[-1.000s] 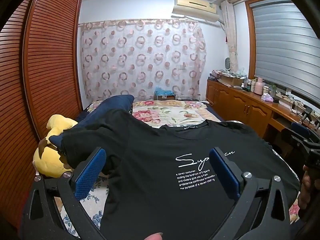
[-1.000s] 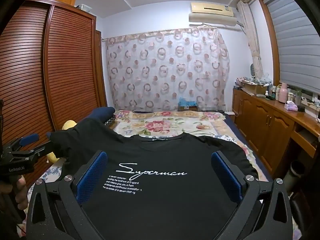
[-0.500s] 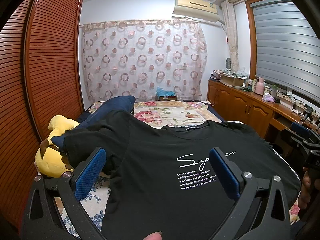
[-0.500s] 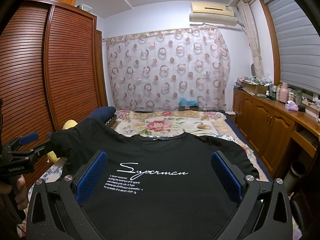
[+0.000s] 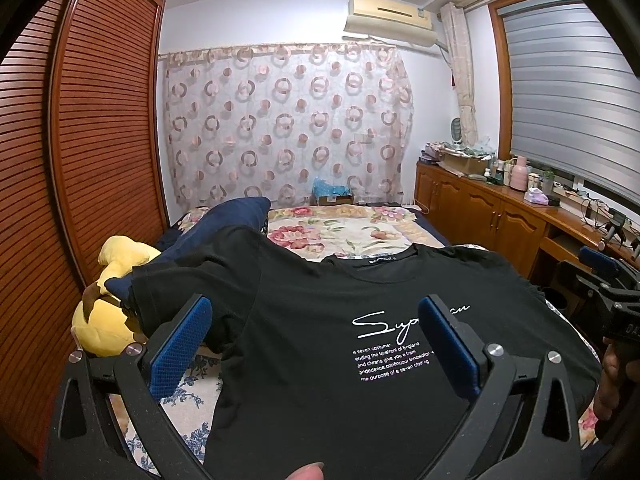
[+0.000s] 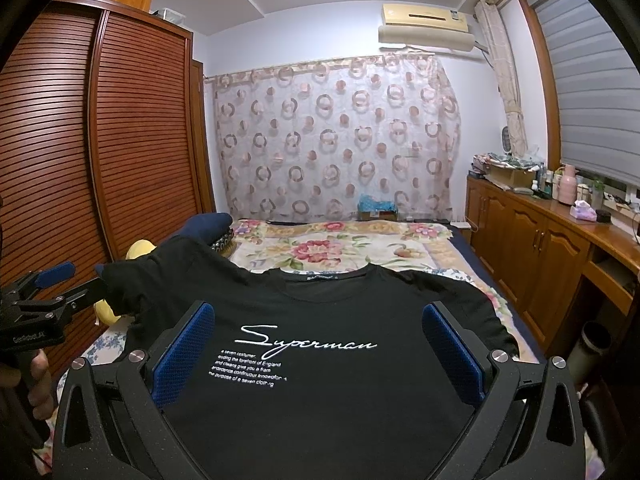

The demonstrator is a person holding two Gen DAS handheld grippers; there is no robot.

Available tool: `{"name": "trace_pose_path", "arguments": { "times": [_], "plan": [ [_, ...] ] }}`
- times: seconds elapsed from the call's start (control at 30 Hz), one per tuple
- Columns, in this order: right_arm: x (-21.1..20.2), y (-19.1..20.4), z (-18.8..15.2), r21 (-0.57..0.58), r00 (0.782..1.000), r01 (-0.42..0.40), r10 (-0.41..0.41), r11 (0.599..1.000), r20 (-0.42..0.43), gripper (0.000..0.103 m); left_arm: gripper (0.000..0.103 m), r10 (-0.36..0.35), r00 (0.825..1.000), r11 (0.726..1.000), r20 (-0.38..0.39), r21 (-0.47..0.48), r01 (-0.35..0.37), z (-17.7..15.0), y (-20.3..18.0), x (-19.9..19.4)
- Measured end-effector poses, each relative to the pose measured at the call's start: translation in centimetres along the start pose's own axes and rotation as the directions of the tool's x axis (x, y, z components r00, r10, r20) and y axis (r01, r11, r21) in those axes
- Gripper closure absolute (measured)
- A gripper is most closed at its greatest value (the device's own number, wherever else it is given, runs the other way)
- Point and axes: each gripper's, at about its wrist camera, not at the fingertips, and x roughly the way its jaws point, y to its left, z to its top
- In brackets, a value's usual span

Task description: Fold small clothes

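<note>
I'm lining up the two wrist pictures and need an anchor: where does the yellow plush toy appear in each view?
Left wrist view: the yellow plush toy lies at left, by the wardrobe, partly under the black T-shirt sleeve.
Right wrist view: only small yellow patches show at left, behind the raised sleeve.
Shared landmark: the white script print on the shirt's chest.

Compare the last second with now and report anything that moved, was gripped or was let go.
Nothing visibly changed. The black T-shirt lies spread print-up on the bed, with one sleeve draped over the pile near the yellow plush. The left gripper and the right gripper are both open above it, holding nothing.
</note>
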Motion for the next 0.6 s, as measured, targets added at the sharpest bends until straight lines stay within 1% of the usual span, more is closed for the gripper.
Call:
{"name": "trace_pose_path", "arguments": {
  "times": [0.13, 0.27, 0.6],
  "plan": [
    [-0.1, 0.0, 0.0, 0.002, 1.0, -0.001, 0.001, 1.0, 0.005, 0.0, 0.0, 0.0, 1.0, 1.0, 0.003, 0.001, 0.0, 0.3, 0.0, -0.3],
    [0.0, 0.0, 0.0, 0.004, 1.0, -0.002, 0.002, 1.0, 0.005, 0.0, 0.0, 0.001, 1.0, 1.0, 0.008, 0.001, -0.001, 1.1, 0.9, -0.5],
    [-0.2, -0.1, -0.1, 0.005, 1.0, -0.007, 0.007, 1.0, 0.01, 0.0, 0.0, 0.005, 1.0, 1.0, 0.015, 0.001, -0.005, 1.2, 0.9, -0.7]
  ]
}}
